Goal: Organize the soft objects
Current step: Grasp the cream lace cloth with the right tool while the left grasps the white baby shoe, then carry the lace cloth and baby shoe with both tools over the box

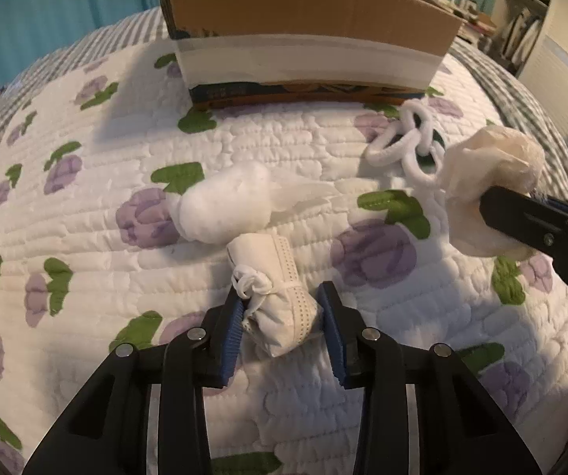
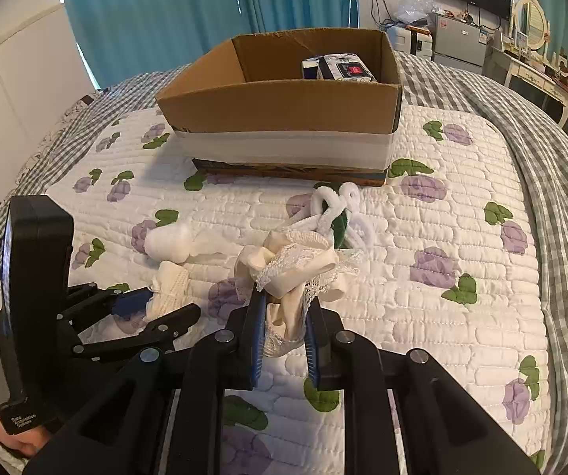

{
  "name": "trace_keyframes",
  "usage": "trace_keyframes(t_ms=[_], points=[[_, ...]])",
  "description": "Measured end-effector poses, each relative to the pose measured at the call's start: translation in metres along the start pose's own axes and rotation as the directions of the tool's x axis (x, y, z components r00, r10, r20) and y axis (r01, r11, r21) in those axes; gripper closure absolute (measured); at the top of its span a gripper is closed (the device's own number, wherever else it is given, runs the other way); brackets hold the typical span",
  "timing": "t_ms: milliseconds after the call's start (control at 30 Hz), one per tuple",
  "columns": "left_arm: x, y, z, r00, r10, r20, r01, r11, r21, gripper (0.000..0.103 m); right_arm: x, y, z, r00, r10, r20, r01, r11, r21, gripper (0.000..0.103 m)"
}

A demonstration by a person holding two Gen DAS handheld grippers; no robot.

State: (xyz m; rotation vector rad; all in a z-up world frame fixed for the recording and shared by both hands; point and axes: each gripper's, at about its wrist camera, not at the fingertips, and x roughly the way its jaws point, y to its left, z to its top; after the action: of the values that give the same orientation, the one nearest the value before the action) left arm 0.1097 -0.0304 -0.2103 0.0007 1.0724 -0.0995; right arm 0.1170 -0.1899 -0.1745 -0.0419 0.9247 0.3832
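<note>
My left gripper [image 1: 284, 308] is closed around a rolled white face mask [image 1: 280, 301] lying on the quilt; both pads touch it. It also shows in the right wrist view [image 2: 169, 289]. My right gripper [image 2: 284, 316] is shut on a cream lace cloth bundle [image 2: 295, 273], held just above the quilt; in the left wrist view the bundle [image 1: 489, 182] hangs at the right. A white fluffy wad [image 1: 224, 206] lies beyond the mask. A white chenille chain [image 1: 406, 142] lies near the cardboard box [image 1: 307, 27].
The open cardboard box [image 2: 280, 107] stands at the far side of the flowered quilt [image 2: 462, 237] and holds a small printed pack [image 2: 339, 67]. Checked bedding [image 2: 561, 158] surrounds the quilt. Blue curtains and furniture stand behind the bed.
</note>
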Motion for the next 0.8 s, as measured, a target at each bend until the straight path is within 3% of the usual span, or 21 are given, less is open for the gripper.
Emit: trace_keyframes(t_ms=[367,800], points=[[-0.087,0.0,-0.001,0.987,-0.032,0.16,0.031,0.999,0.008,0.067,-0.055,0.014,0.003,0.995,0.039,0.094,-0.039,0.999,0.002,0.086],[-0.185,-0.015,0.031,0.925,-0.064,0.376,0.043,0.997,0.065,0.067,-0.149,0.028,0.04,0.958,0.026,0.285,-0.007,0.998,-0.068,0.086]])
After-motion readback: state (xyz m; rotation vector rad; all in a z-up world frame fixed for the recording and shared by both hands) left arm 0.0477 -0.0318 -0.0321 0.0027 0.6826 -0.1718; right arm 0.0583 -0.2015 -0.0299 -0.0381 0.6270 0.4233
